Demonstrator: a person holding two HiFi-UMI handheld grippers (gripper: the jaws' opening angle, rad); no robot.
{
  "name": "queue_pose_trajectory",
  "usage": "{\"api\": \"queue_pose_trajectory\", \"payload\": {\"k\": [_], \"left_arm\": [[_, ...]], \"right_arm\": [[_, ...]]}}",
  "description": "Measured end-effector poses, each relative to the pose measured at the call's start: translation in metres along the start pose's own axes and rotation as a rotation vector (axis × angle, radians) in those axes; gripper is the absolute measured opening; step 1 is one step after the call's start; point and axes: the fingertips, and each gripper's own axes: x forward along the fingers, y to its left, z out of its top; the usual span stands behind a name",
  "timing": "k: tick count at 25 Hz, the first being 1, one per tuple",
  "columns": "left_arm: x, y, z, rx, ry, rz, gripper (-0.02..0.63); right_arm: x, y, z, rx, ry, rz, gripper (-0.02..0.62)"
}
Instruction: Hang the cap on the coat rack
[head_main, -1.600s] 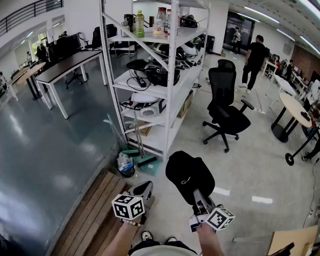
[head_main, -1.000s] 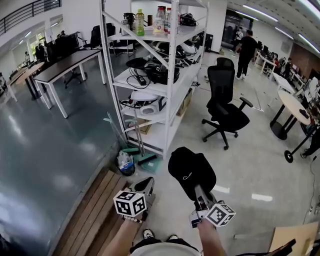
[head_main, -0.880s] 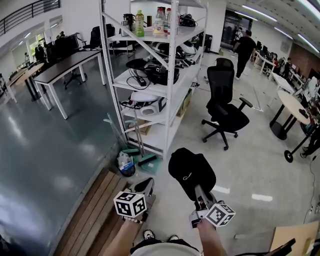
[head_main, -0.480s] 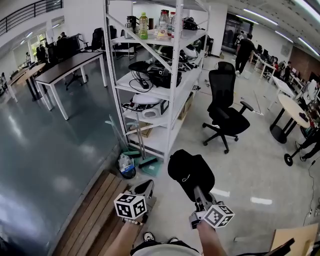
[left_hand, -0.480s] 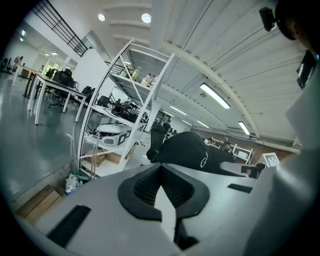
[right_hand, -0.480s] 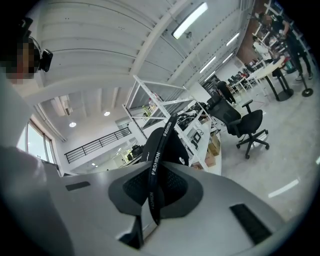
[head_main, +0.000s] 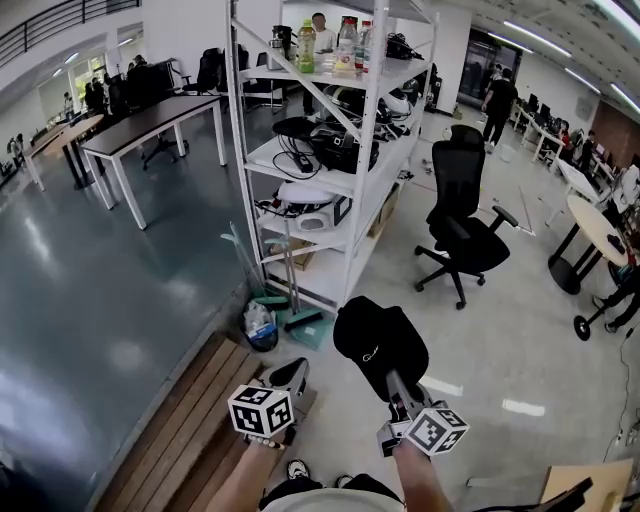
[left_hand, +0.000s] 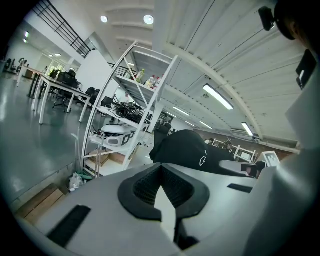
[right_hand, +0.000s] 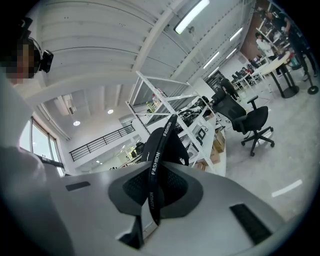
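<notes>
A black cap (head_main: 380, 338) with a small white logo hangs over the floor in front of me, held up from below. My right gripper (head_main: 393, 382) is shut on the cap's strap (right_hand: 156, 159), a black band printed FASHION that runs between the pads. In the right gripper view the cap (right_hand: 165, 141) rises just beyond that gripper (right_hand: 154, 175). My left gripper (head_main: 289, 374) hangs beside it to the left, shut with nothing between its pads. From the left gripper (left_hand: 161, 169) view, the cap (left_hand: 187, 150) sits to the right. No coat rack shows in any view.
A tall white shelving unit (head_main: 345, 160) loaded with bottles, cables and gear stands straight ahead. A broom and dustpan (head_main: 292, 318) lean at its foot. A black office chair (head_main: 468, 235) is to the right, a wooden platform (head_main: 185, 425) lower left, desks (head_main: 150, 112) far left.
The head view has swung a little, so the shelving now sits further right in it. The right gripper still holds the cap in front of me, and both grippers keep their places.
</notes>
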Motion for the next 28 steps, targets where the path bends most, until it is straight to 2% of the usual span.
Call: {"api": "queue_pose_trajectory", "payload": {"k": [9, 18, 28], "left_arm": [[-0.015, -0.003, -0.004, -0.011, -0.032, 0.08, 0.003], [-0.05, -0.001, -0.02, -0.052, -0.082, 0.206, 0.003], [-0.129, 0.004, -0.049, -0.125, -0.17, 0.416, 0.003]], "right_arm": [[0.004, 0.001, 0.001, 0.008, 0.043, 0.074, 0.02], [0.012, 0.021, -0.016, 0.035, 0.14, 0.21, 0.02], [0.011, 0.069, -0.058, 0.053, 0.287, 0.406, 0.019]]}}
